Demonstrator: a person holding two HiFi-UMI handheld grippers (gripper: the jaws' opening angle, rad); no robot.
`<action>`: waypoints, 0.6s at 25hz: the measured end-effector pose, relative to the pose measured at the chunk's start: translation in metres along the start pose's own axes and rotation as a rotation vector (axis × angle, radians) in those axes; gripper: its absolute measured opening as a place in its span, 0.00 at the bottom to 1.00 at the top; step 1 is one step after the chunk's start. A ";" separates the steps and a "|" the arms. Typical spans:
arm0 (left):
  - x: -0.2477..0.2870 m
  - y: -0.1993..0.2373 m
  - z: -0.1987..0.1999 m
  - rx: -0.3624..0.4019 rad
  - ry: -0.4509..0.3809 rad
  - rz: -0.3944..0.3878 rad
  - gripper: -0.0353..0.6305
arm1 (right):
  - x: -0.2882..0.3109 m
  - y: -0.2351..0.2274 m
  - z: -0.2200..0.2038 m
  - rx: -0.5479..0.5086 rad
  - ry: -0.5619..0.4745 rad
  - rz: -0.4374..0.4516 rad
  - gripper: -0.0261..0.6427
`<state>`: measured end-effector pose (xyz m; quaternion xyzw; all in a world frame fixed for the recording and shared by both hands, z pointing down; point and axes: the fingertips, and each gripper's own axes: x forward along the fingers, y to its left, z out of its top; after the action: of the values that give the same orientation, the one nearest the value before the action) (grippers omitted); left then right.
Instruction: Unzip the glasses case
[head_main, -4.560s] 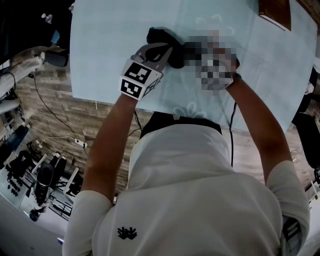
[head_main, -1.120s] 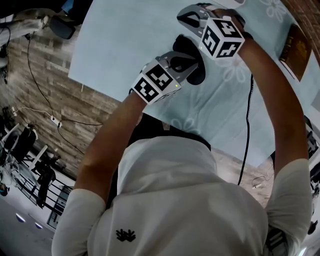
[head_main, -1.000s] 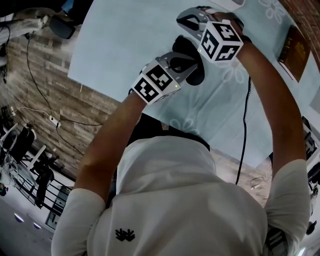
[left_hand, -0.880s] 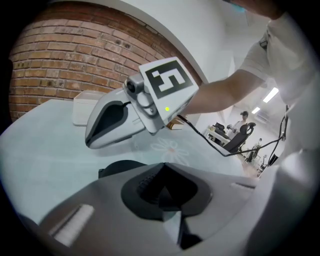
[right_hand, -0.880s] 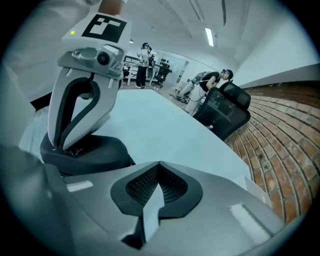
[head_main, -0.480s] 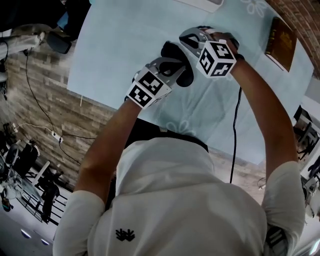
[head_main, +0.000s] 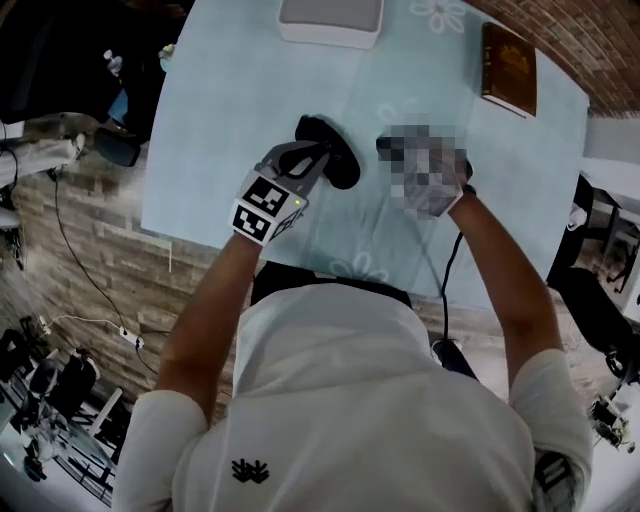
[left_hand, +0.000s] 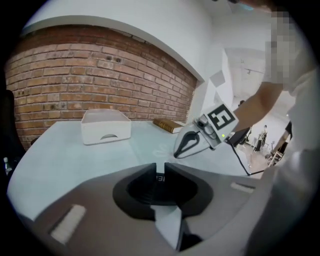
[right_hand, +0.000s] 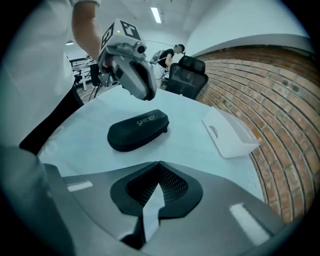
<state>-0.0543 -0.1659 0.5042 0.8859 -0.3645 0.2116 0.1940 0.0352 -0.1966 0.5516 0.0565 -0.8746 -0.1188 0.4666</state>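
A black zipped glasses case lies flat on the pale blue table, its zip pull at one end. My left gripper hangs just above the case without touching it. Its jaws stand a narrow gap apart with nothing held, and white print on black shows through the gap. My right gripper is off to the case's right, shut and empty. In the head view a mosaic patch covers most of it.
A white tray stands at the far side of the table. A brown book lies at the far right. A cable runs from the right gripper. A brick wall lies beyond the table.
My right gripper has drawn away from the case to the right. The left gripper stays over the case. The head view has swung, and the tray and book now show.
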 end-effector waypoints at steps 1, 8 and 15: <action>-0.006 0.000 0.001 -0.001 -0.009 -0.005 0.14 | -0.008 0.010 -0.006 0.041 0.012 -0.015 0.04; -0.059 -0.021 -0.002 0.033 -0.009 -0.053 0.14 | -0.069 0.100 -0.017 0.385 0.023 -0.118 0.04; -0.122 -0.042 -0.009 0.059 -0.043 -0.052 0.14 | -0.113 0.155 0.028 0.608 -0.071 -0.254 0.04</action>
<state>-0.1046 -0.0649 0.4409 0.9047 -0.3389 0.1982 0.1653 0.0766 -0.0185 0.4859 0.2975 -0.8718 0.0885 0.3791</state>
